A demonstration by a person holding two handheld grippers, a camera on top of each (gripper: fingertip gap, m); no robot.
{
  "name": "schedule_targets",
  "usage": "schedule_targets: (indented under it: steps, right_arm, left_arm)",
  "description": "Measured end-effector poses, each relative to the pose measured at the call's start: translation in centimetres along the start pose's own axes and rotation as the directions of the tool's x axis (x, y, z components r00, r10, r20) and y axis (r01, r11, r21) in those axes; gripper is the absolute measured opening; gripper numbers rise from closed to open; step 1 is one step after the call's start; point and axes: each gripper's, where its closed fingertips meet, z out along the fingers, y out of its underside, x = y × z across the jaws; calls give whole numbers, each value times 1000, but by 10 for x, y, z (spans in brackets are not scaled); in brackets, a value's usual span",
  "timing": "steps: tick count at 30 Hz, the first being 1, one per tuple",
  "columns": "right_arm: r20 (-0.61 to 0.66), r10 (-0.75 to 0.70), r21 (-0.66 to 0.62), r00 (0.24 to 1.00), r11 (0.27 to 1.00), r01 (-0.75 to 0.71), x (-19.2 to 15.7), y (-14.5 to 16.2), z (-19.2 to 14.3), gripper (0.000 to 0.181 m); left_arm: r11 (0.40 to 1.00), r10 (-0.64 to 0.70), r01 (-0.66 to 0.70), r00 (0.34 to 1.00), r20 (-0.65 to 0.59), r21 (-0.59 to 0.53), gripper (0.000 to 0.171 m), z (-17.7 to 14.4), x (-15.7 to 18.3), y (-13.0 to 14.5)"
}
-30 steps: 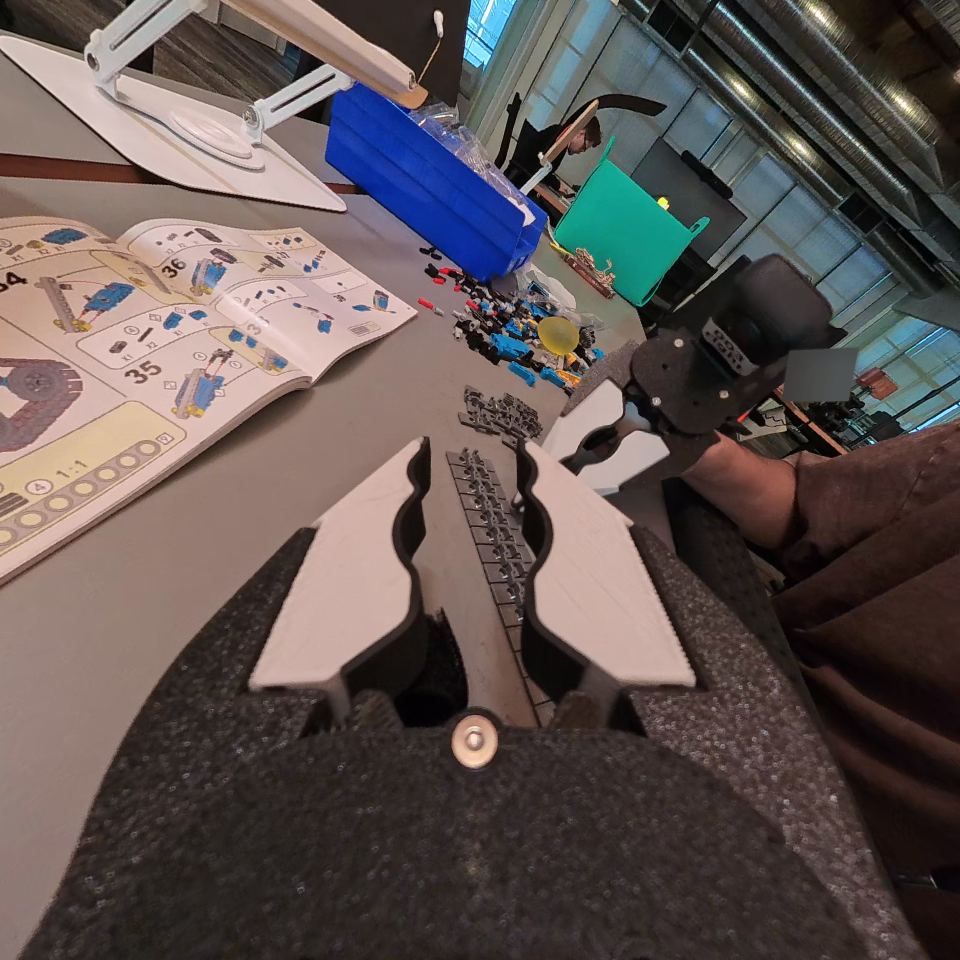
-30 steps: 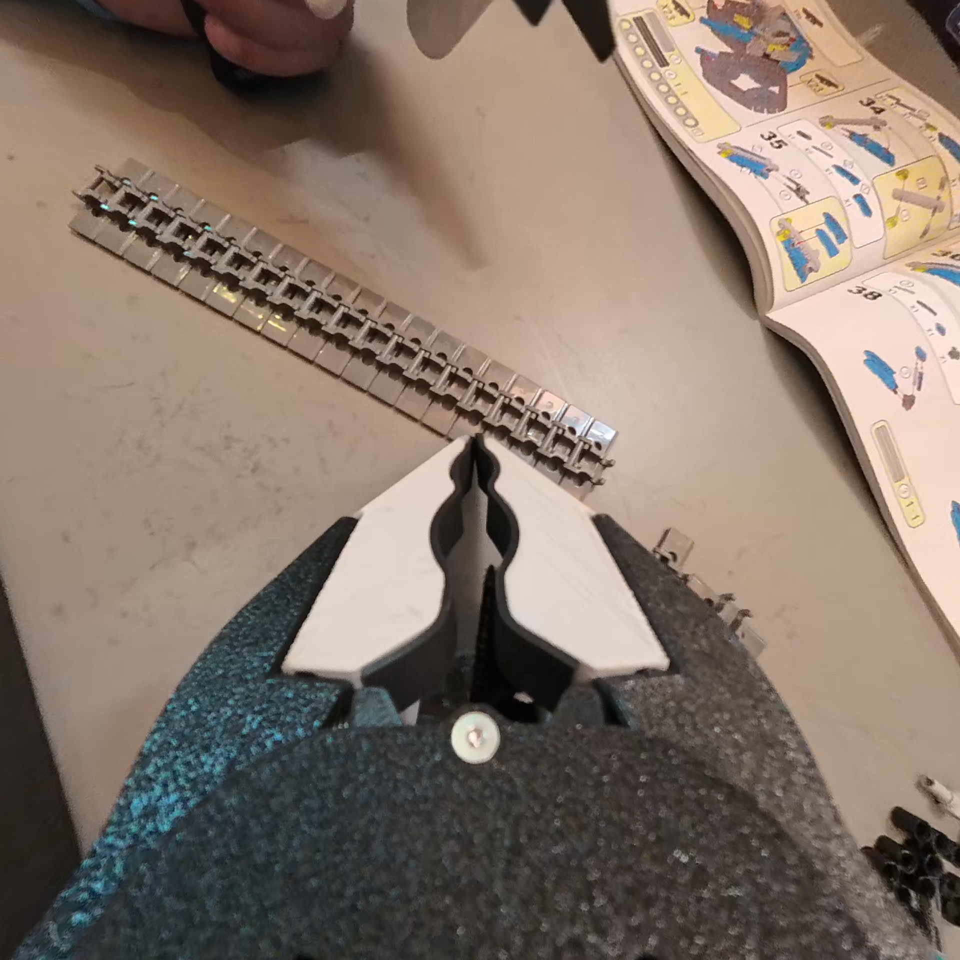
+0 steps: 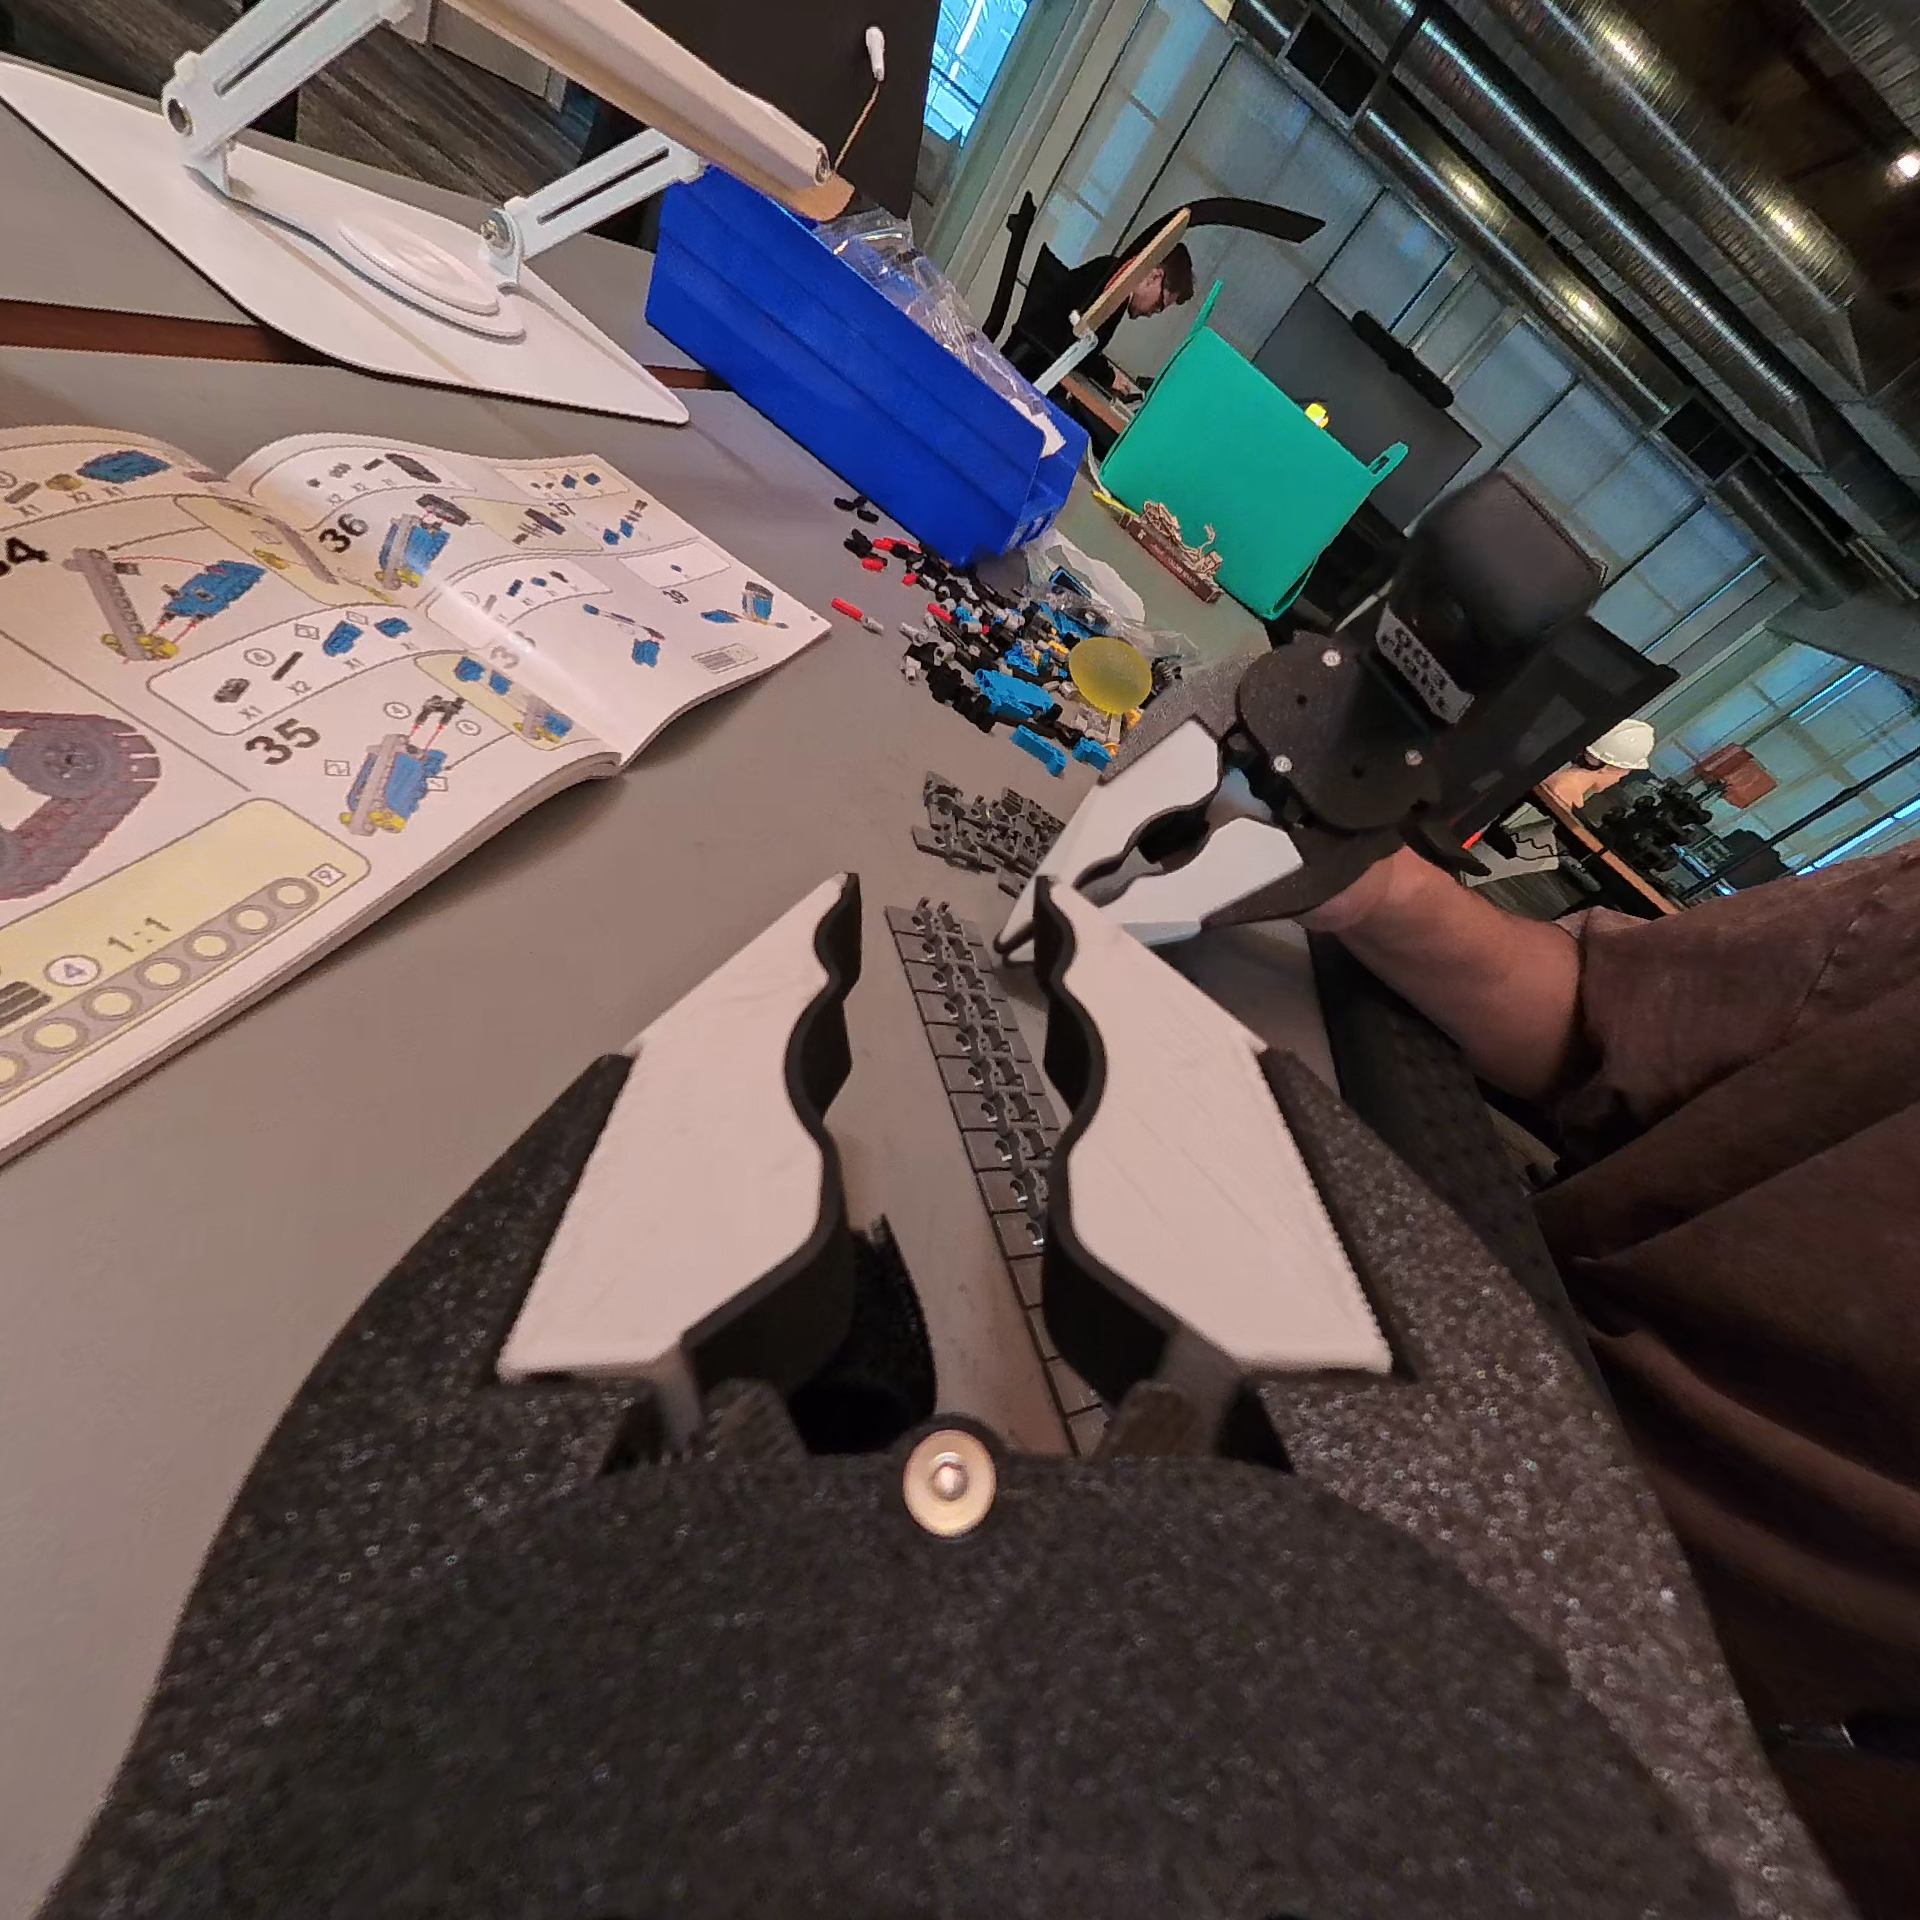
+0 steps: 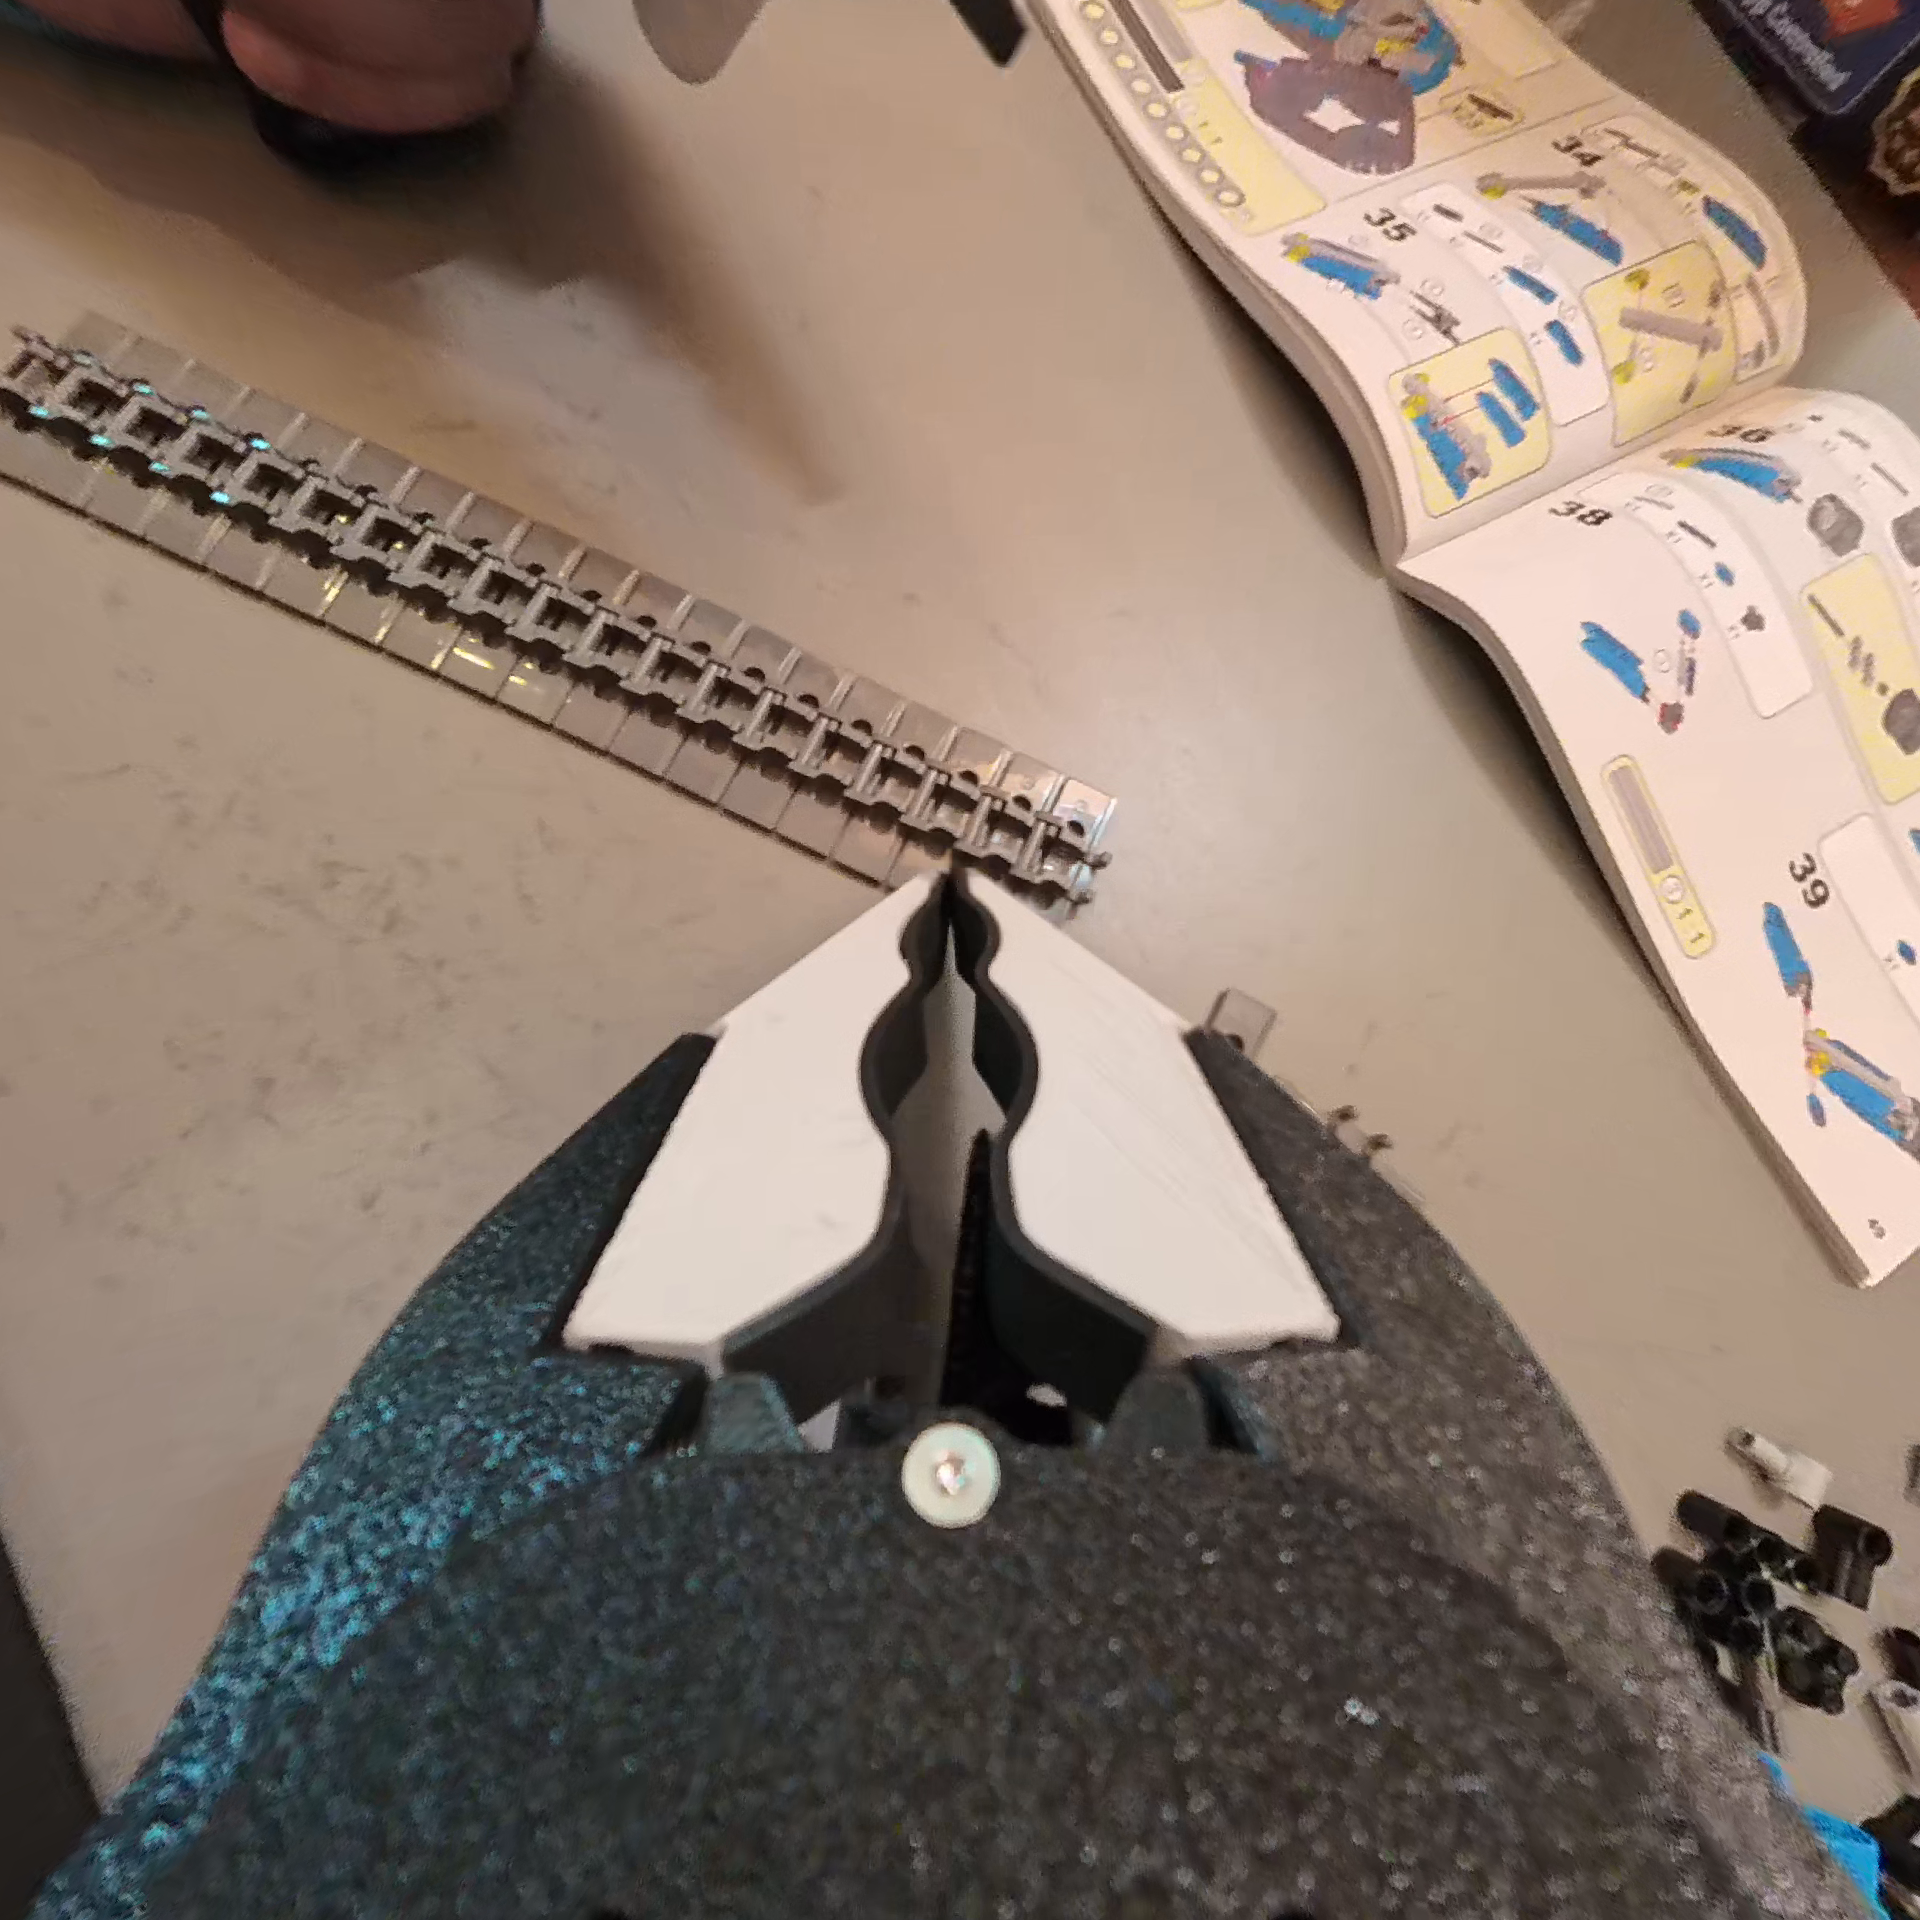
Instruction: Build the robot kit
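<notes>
The left gripper [image 3: 945,925] is hovering low with its jaws parted wide and nothing between them, straddling the grey track strip [image 3: 982,1049] lying on the table [image 3: 312,1299]. The right gripper [image 4: 951,883] is resting pinched closed, its tips touching the strip's near end. An open instruction booklet [image 3: 343,675] is lying off to the left; loose blue and black bricks [image 3: 1008,665] and a blue bin [image 3: 852,364] are sitting well ahead.
</notes>
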Motion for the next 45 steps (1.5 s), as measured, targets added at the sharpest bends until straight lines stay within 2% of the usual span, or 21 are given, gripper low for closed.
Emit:
schedule_targets:
  steps: [17, 23, 26, 31, 33, 35, 38, 40, 41, 45]
  right_arm:
    - [-42, 55, -39, 998, 998, -56, 14, 11, 1, 0]
    - [-81, 37, 17, 996, 999, -35, 21, 2, -2, 0]
    - [-69, 101, 65, 992, 993, -97, 26, -6, -4, 17]
    - [58, 262, 3, 963, 965, -263, 21, 1, 9, 42]
    - [33, 230, -6, 973, 973, -230, 20, 2, 12, 41]
    - [48, 212, -12, 976, 977, -212, 13, 0, 12, 30]
    - [14, 142, -15, 990, 990, -142, 8, -3, 12, 30]
    - [-45, 31, -19, 998, 999, -32, 8, -5, 10, 28]
    - [-101, -53, -23, 994, 998, 50, 10, -6, 8, 19]
    - [-270, -342, 6, 900, 934, 357, -4, -26, -8, 16]
  left_arm:
    - [1000, 13, -13, 1000, 0, -10, 33, 1, 2, 2]
    - [999, 40, -40, 999, 7, -27, 33, 3, 5, 4]
    - [999, 42, -42, 999, 11, -25, 33, 3, 5, 4]
    - [998, 46, -46, 999, 6, -37, 32, 7, 10, 8]
    - [997, 58, -58, 998, 5, -55, 32, 10, 13, 11]
    - [995, 68, -67, 998, 8, -79, 33, 13, 16, 16]
    - [989, 76, -70, 996, 44, -133, 33, 17, 13, 24]
    - [982, 81, -69, 995, 63, -179, 40, 18, 11, 31]
    - [976, 78, -64, 995, 62, -210, 42, 18, 12, 36]
    - [962, 13, -6, 1000, 25, -272, 48, 23, 16, 49]
